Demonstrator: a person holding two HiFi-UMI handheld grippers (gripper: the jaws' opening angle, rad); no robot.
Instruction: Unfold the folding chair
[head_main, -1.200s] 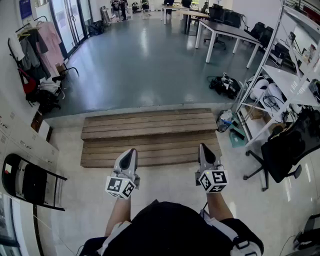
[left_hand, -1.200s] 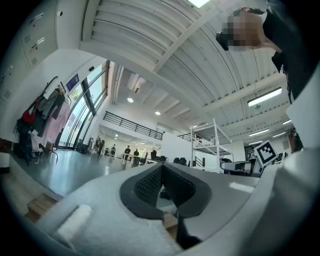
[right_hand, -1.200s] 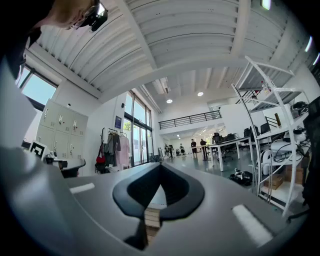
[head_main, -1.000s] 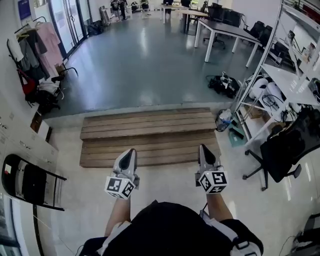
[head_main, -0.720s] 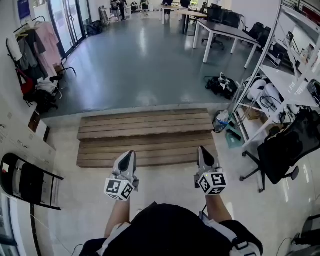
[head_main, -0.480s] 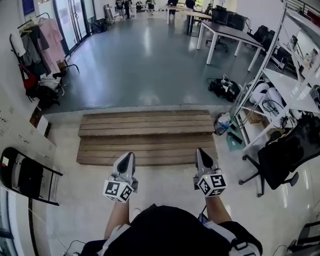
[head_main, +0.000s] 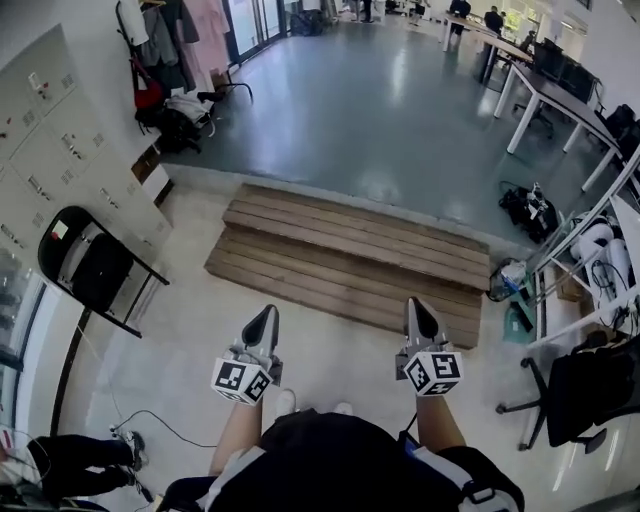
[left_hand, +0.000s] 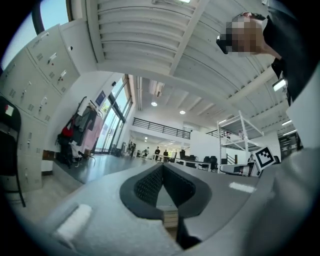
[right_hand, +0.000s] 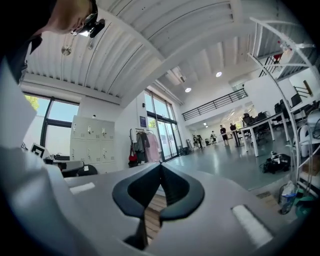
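Note:
A black folding chair leans folded against the grey lockers at the left of the head view; its edge shows at the far left of the left gripper view. My left gripper and right gripper are held out side by side over the pale floor, both well to the right of the chair and apart from it. Both are shut with nothing between their jaws. In their own views the left gripper and the right gripper have their tips meeting and point about level into the hall.
A low wooden step platform lies on the floor ahead of both grippers. Grey lockers line the left wall, with a coat rack beyond. A shelving rack and an office chair stand at the right. A cable trails at lower left.
The head view has swung left, bringing the folded chair and the lockers further into the picture. Both grippers turned with it and stay shut.

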